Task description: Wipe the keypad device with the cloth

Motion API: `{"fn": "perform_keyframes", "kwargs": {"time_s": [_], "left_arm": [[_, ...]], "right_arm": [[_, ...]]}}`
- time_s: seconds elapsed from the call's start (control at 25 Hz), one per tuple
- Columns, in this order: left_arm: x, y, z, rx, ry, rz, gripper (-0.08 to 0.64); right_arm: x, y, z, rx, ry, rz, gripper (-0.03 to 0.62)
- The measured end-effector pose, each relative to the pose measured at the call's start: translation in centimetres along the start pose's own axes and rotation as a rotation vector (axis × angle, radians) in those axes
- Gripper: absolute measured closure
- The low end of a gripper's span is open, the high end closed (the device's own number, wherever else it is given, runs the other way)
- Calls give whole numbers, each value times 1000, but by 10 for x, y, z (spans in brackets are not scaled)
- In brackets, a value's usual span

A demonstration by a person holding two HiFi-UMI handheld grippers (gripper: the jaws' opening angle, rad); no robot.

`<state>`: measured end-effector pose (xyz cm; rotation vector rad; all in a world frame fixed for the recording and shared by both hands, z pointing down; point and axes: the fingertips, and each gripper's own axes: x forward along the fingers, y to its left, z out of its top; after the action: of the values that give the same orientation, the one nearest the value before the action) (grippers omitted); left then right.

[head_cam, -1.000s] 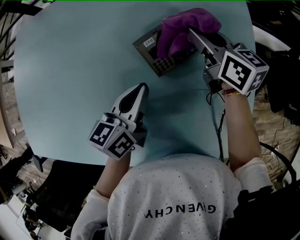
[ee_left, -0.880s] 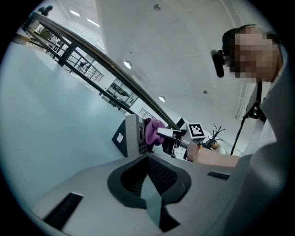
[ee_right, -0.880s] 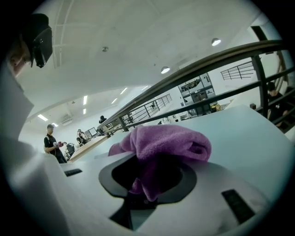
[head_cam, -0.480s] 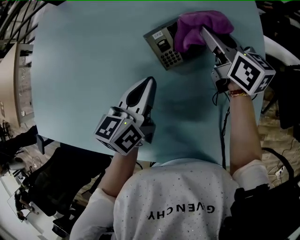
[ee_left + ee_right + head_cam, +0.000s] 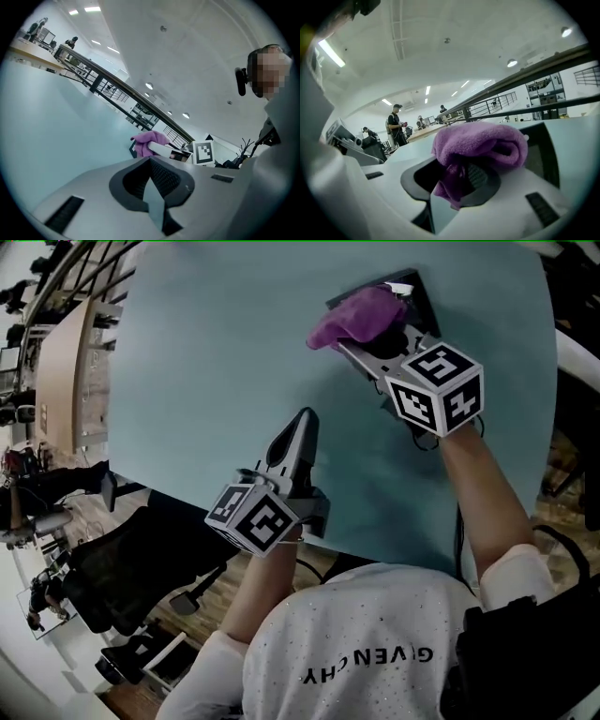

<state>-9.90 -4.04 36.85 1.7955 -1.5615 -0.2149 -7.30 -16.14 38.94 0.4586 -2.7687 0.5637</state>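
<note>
Pale blue tabletop spreads under both tools. Nearest, the left gripper has its jaws pressed together on nothing. Farther off to its right, the right gripper pinches the purple cloth, which lies bunched against the keypad device just past its tips.

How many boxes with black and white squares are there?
2. The right box is near the purple cloth; the left box is over the table's near edge.

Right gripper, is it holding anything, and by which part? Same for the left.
The right gripper holds the purple cloth by a bunched lower fold, clamped between its jaws. The left gripper is shut and holds nothing.
</note>
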Motion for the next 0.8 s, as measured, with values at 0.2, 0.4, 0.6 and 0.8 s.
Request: {"fn": "perform_keyframes", "kwargs": {"time_s": [0.2, 0.4, 0.6, 0.8], "left_arm": [[-29, 0, 4, 47, 7, 44, 548], [-34, 3, -1, 53, 21, 67, 548], [-23, -8, -7, 66, 33, 41, 548], [-17, -16, -12, 85, 59, 24, 548]], "right_arm": [[2, -10, 3, 7, -23, -41, 485], [-15, -41, 4, 62, -55, -109, 485], [-40, -76, 1, 87, -64, -189, 485], [-61, -107, 1, 144, -100, -253, 485]]}}
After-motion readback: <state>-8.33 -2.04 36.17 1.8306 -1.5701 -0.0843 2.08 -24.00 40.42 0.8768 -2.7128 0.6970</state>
